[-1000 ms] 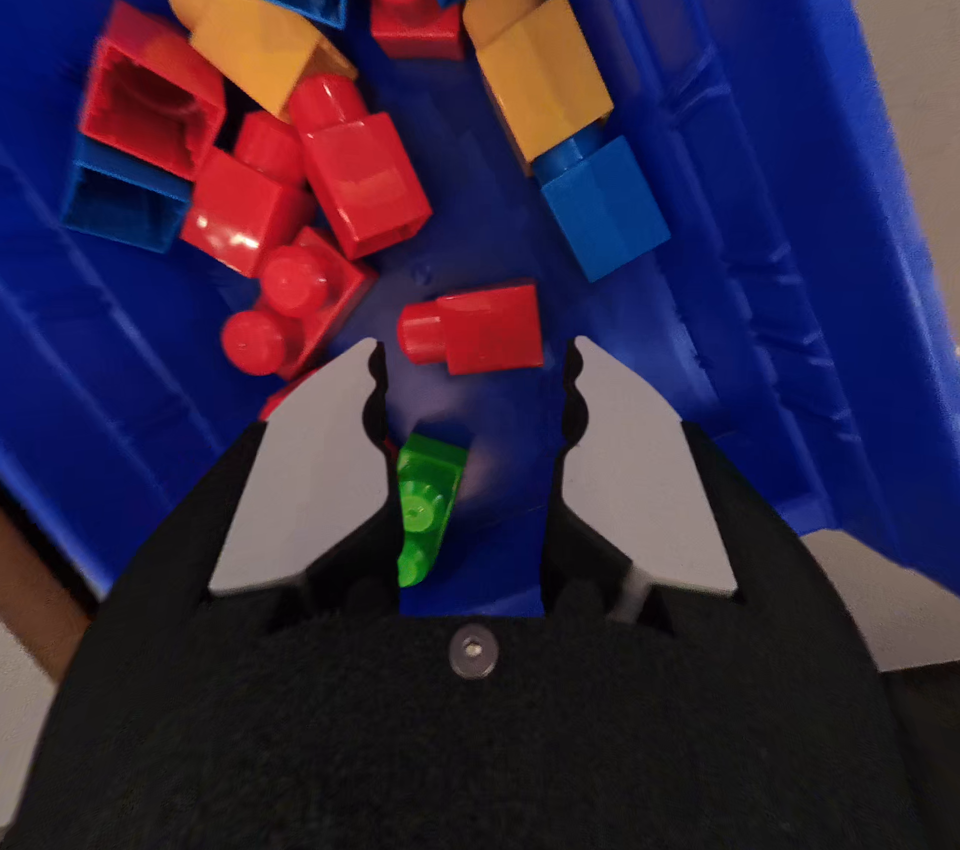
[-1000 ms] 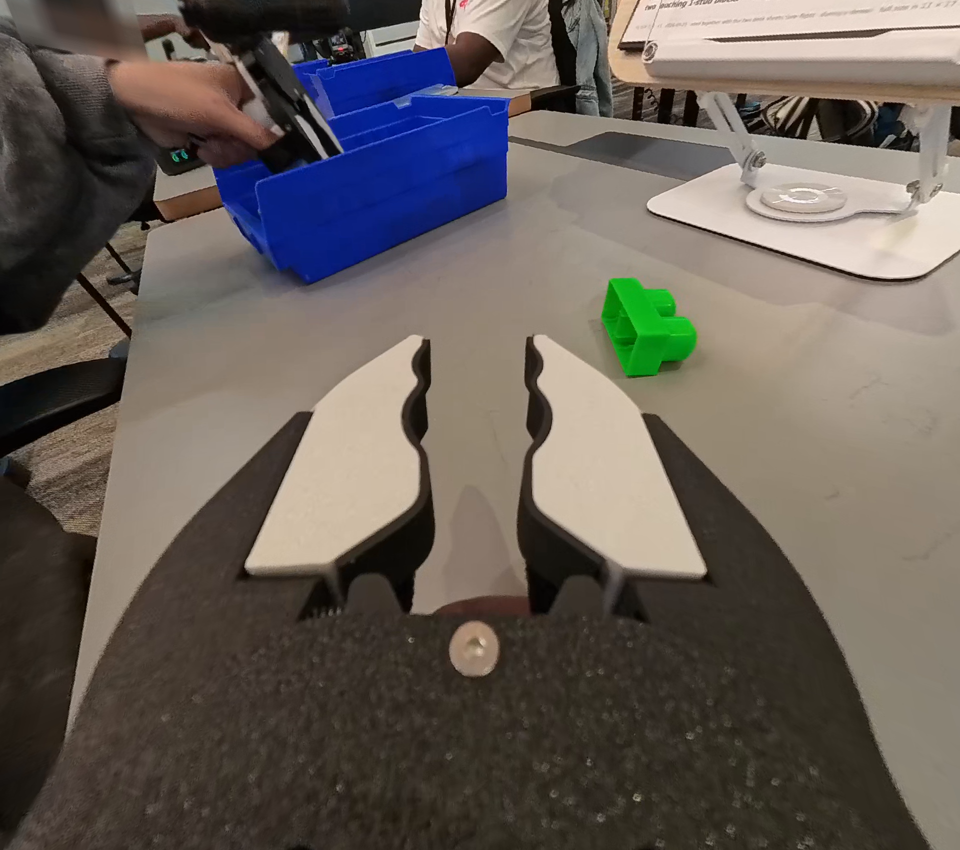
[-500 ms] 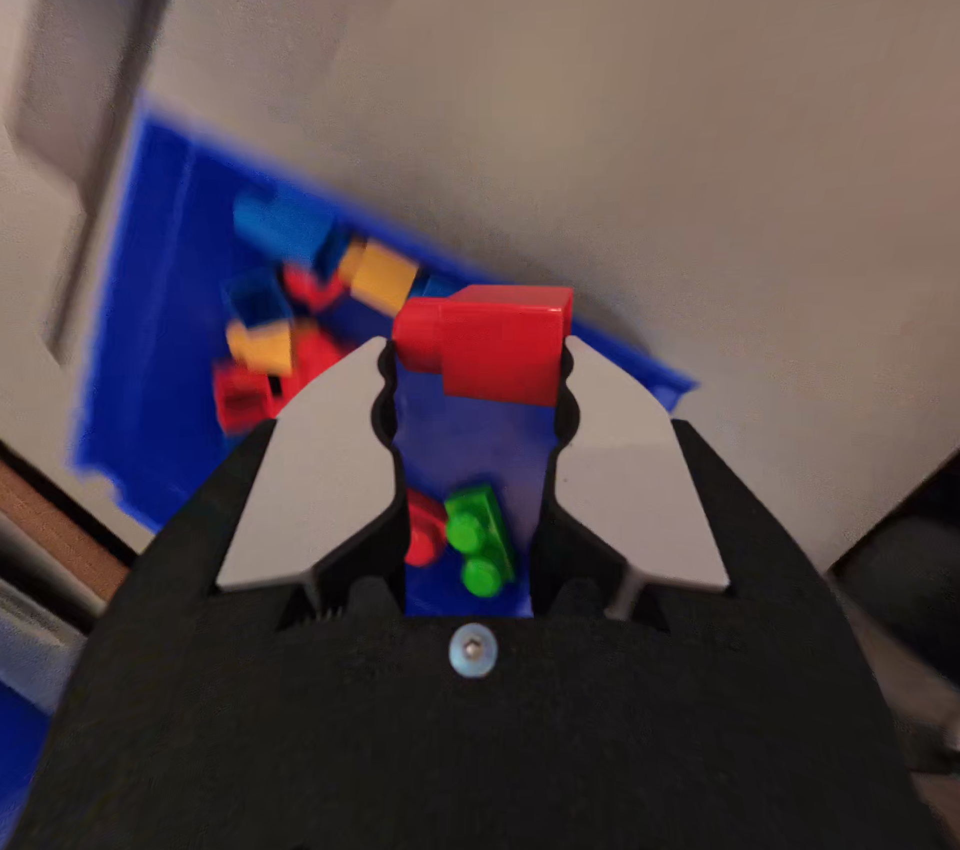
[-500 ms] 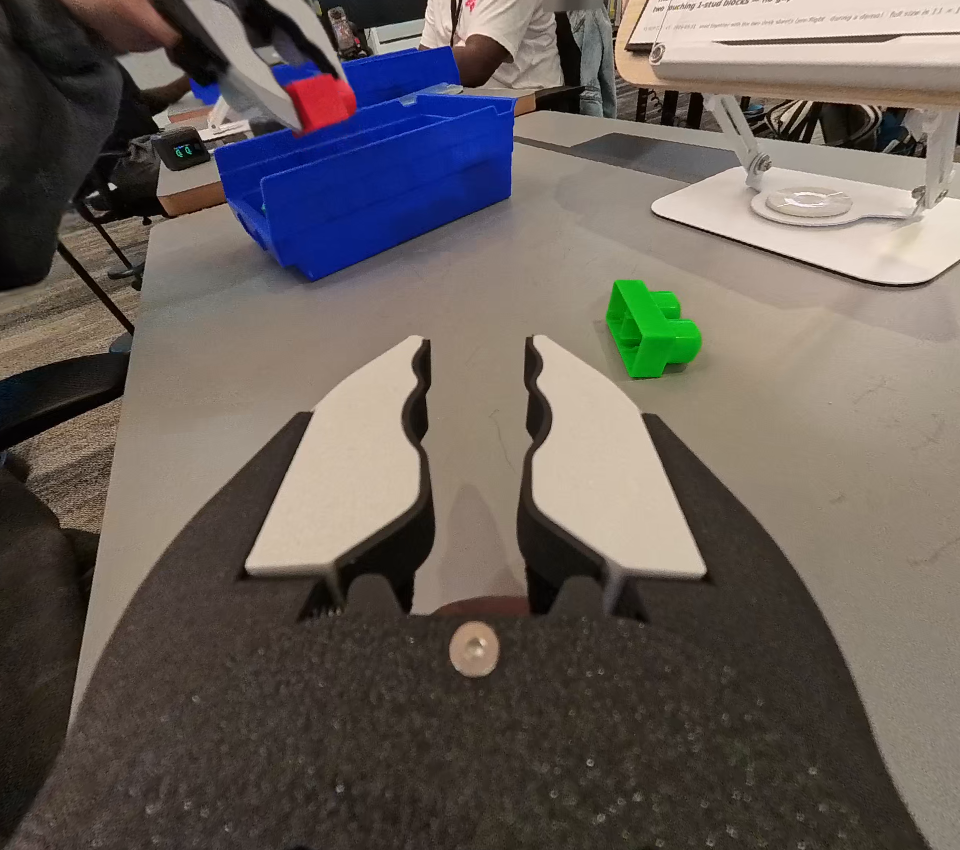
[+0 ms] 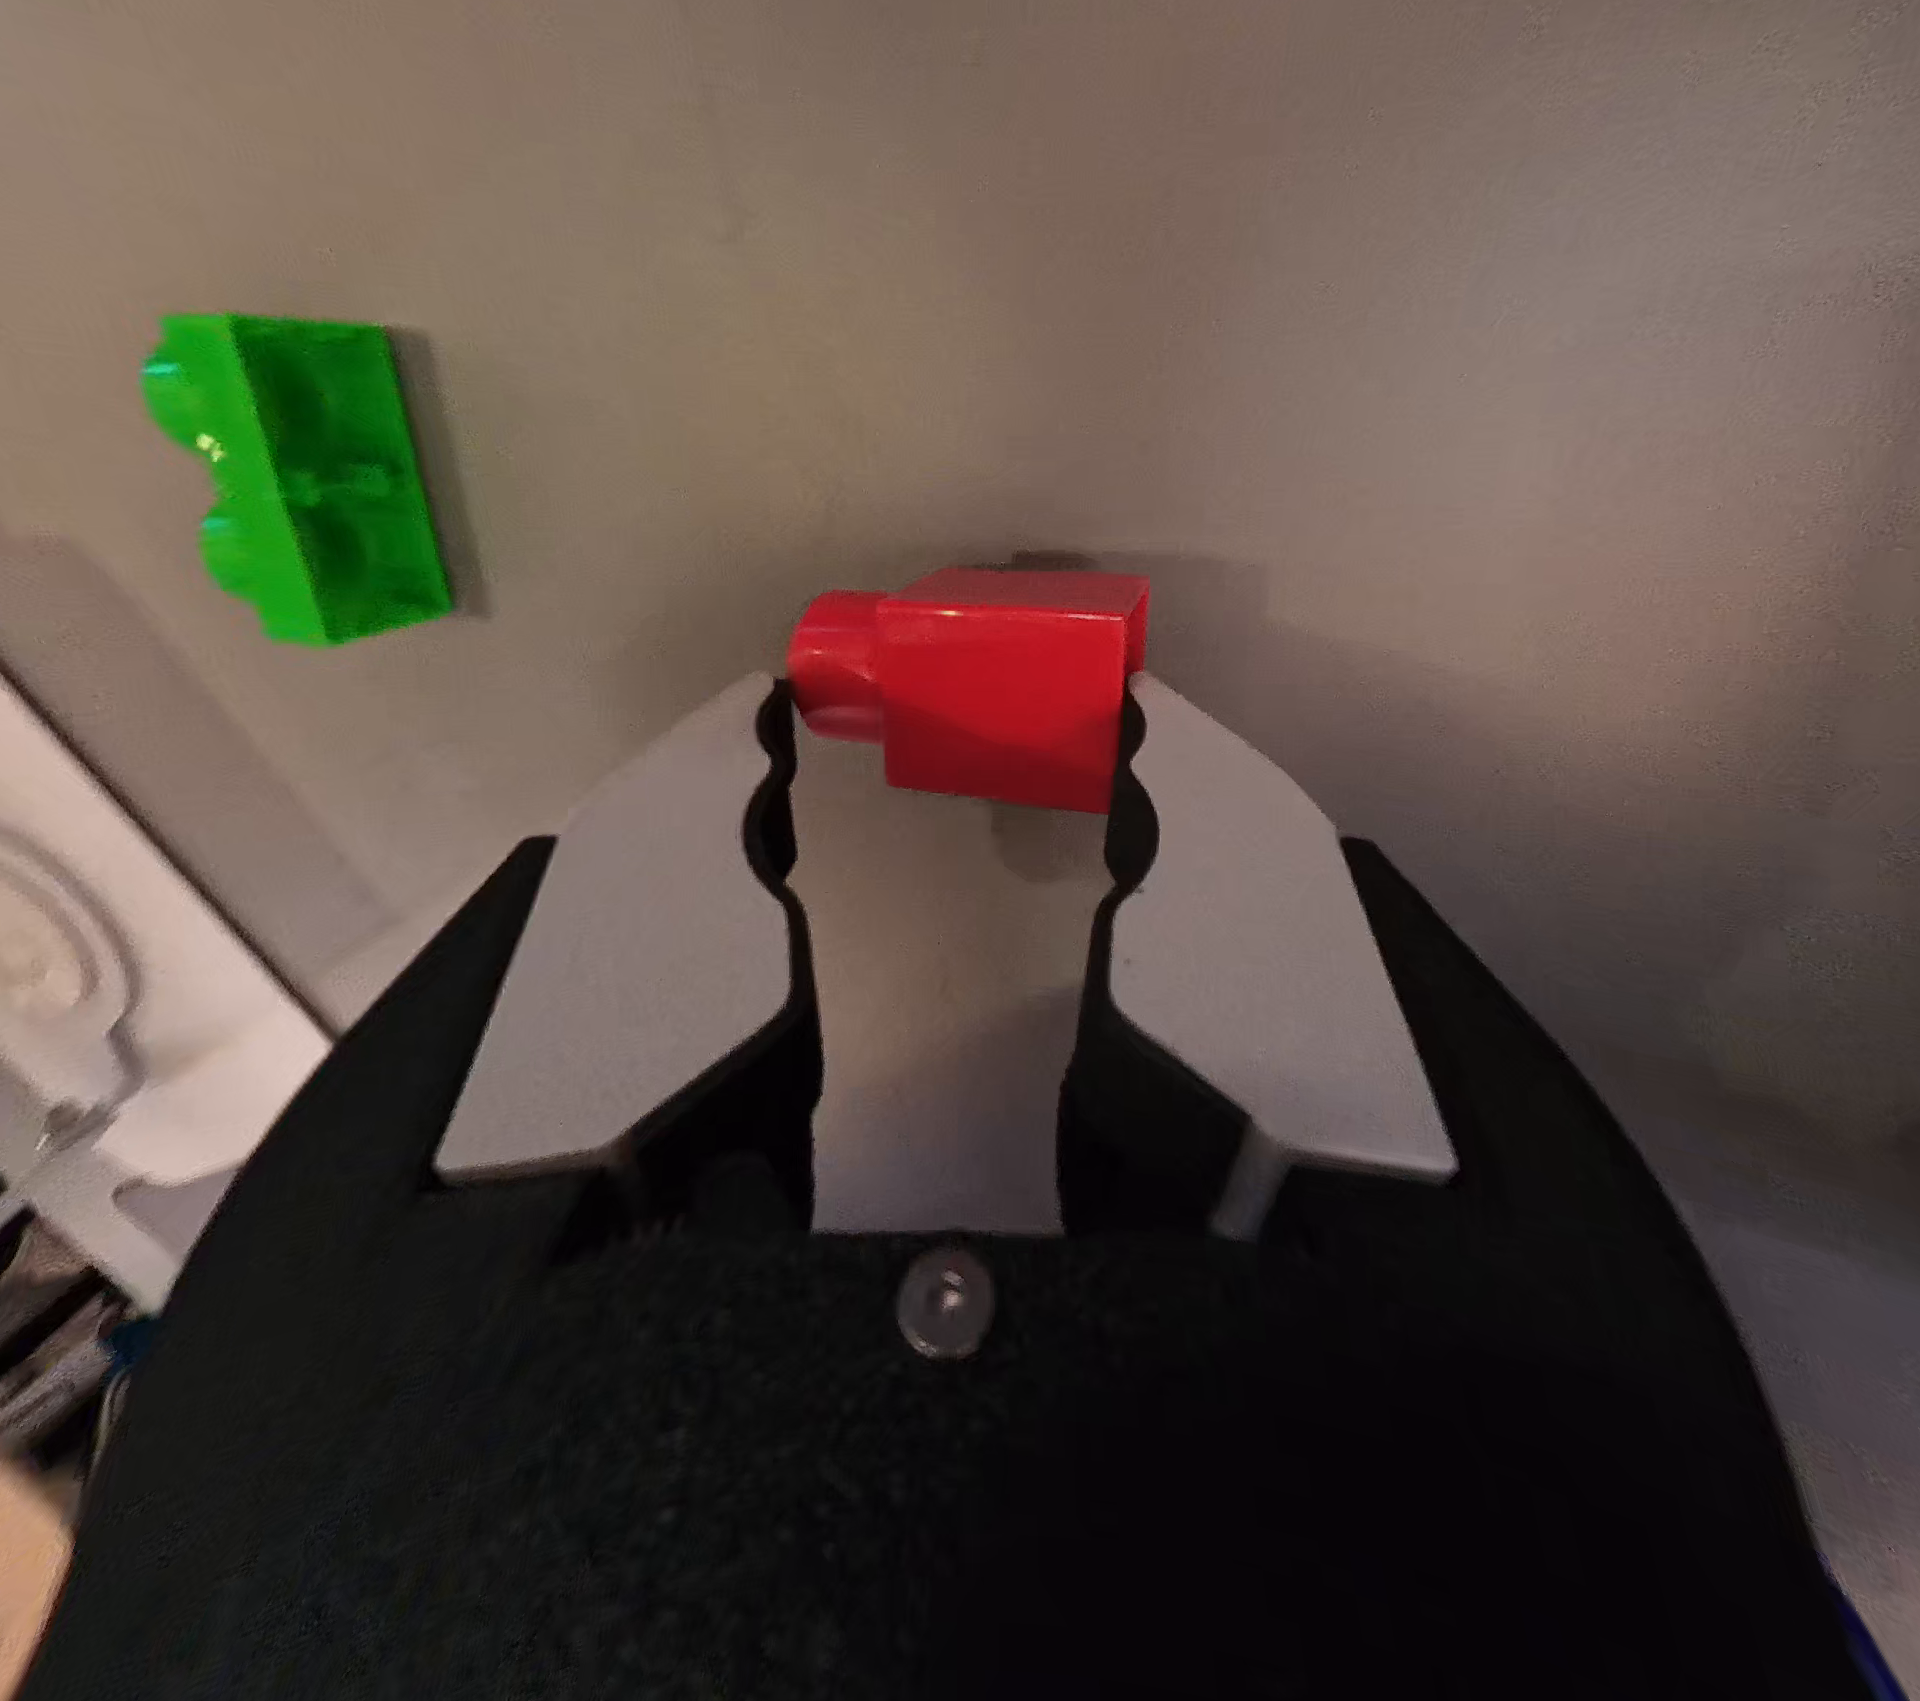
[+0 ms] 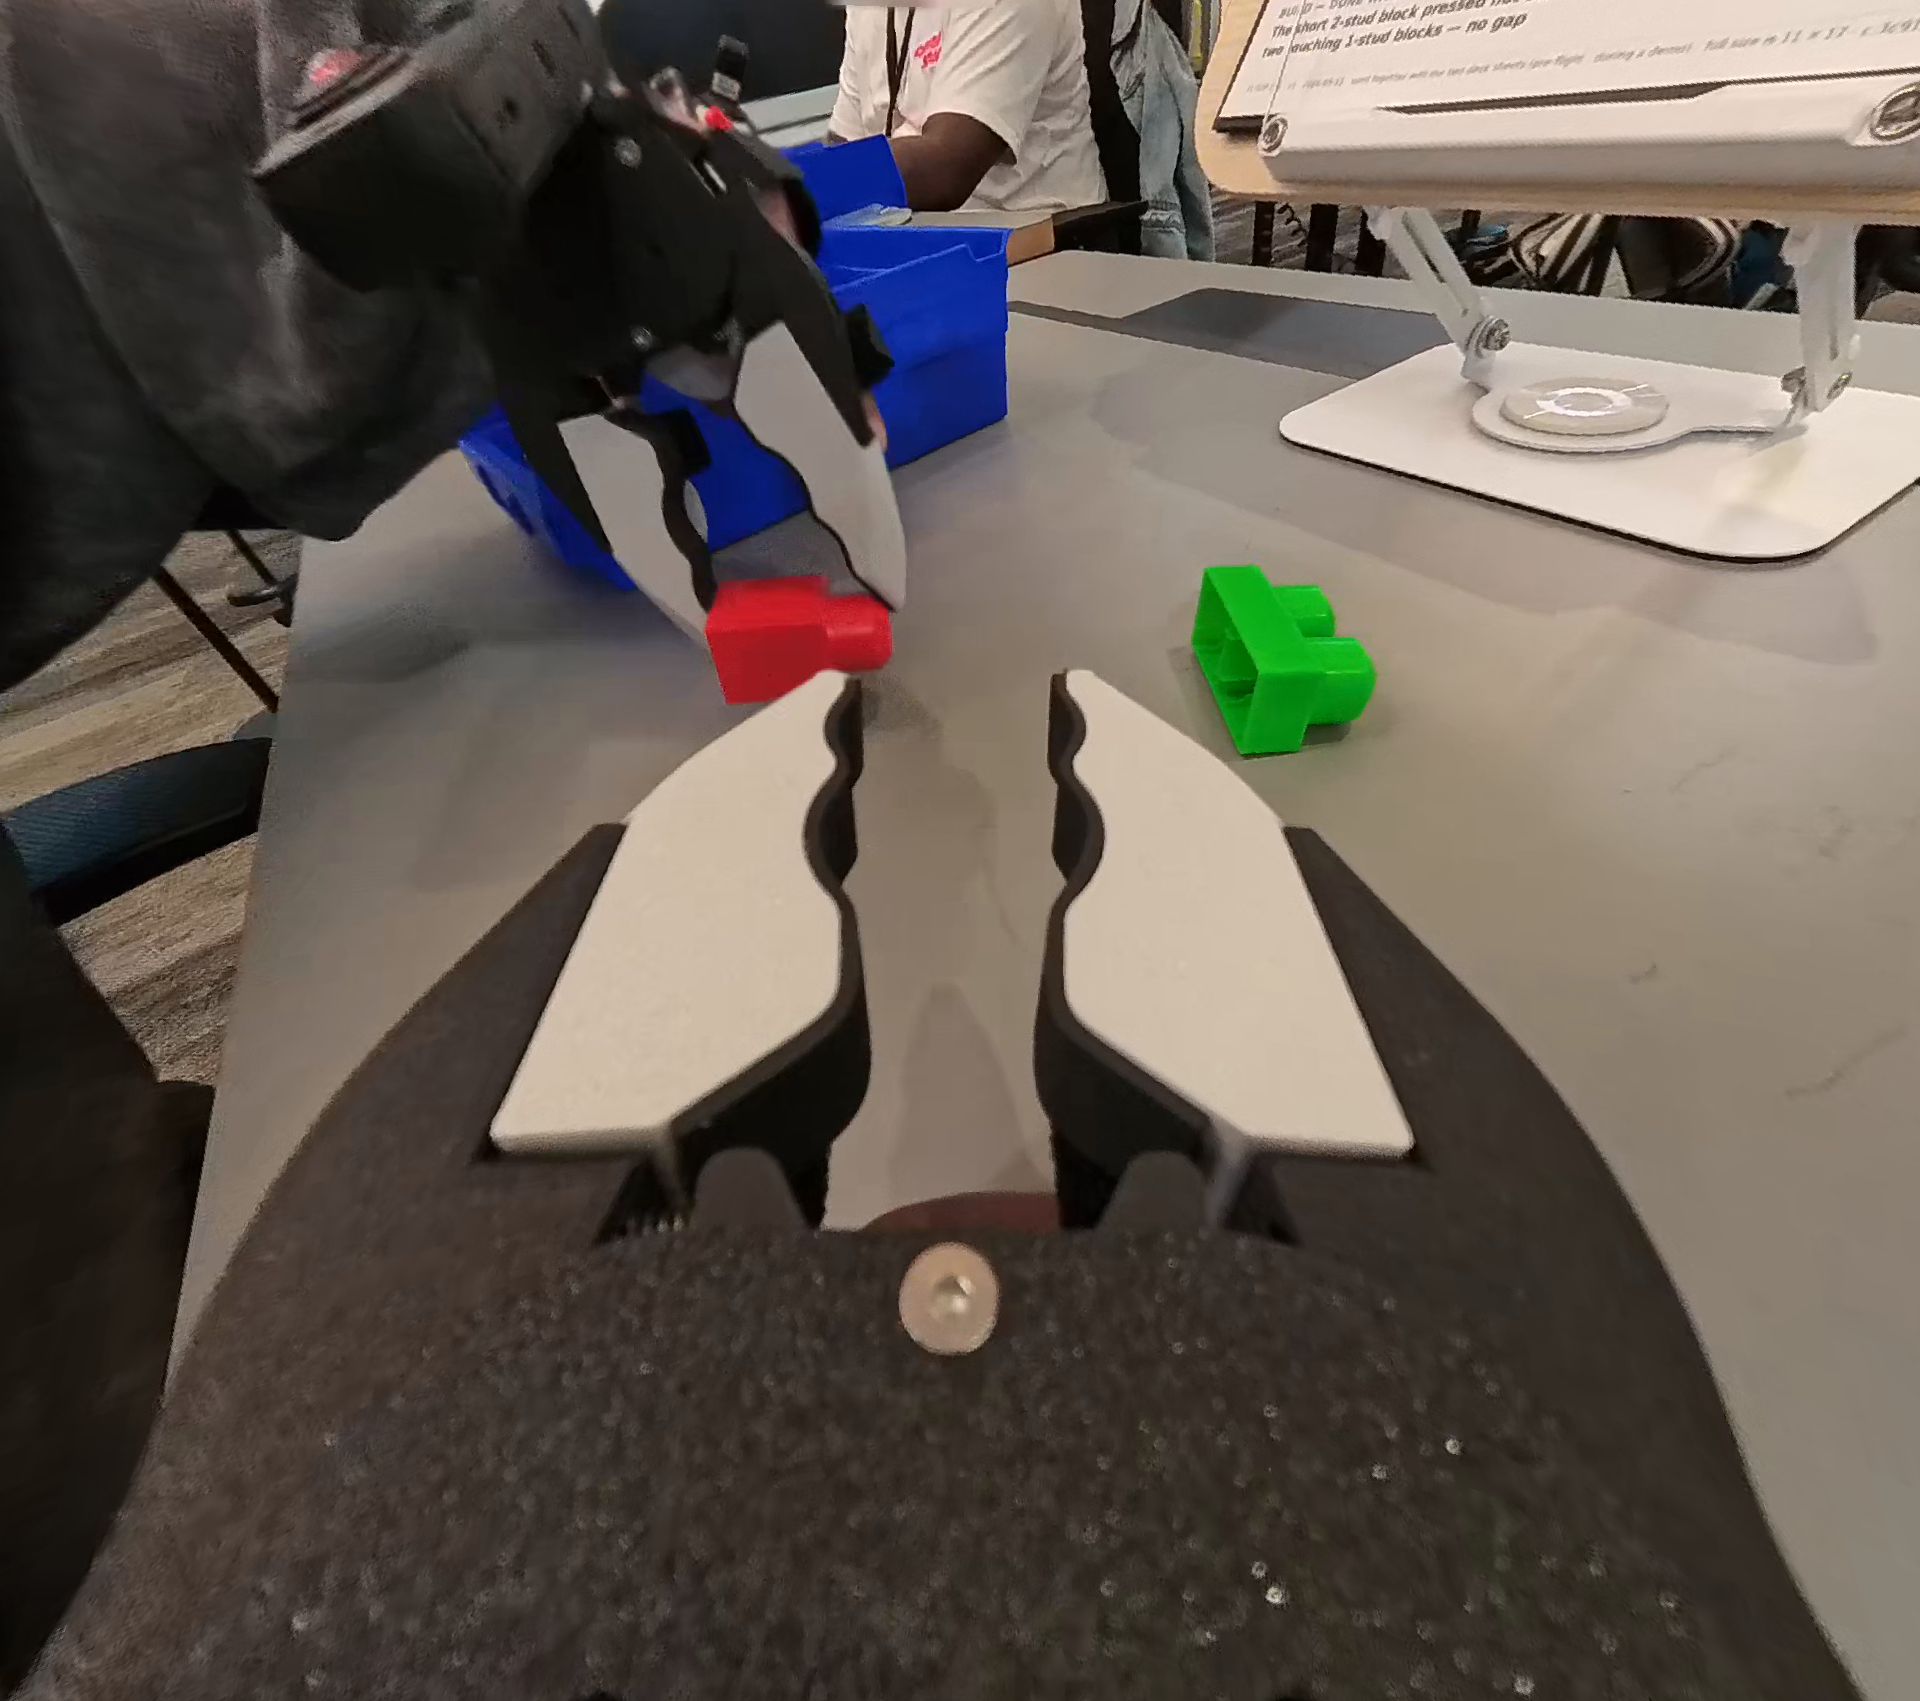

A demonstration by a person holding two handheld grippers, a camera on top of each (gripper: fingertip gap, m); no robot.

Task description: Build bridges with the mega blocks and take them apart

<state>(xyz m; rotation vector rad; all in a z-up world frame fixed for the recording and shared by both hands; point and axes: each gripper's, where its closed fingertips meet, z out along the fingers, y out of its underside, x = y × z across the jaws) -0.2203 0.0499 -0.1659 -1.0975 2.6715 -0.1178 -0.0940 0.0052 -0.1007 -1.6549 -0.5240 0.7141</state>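
The left gripper (image 5: 951,695) pinches a glossy red block (image 5: 987,690) at its fingertips, single round stud lying sideways, just above the matte grey table (image 5: 1039,197). The right gripper (image 6: 956,690) rests low with its wavy-edged pale fingers parted and empty, the red block just ahead to its left. A shiny green two-stud block (image 6: 1278,664) lies tipped on its side ahead to its right

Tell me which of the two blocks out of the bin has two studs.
The green block, lying loose on the table. The red block, with one stud, is held in the left gripper.
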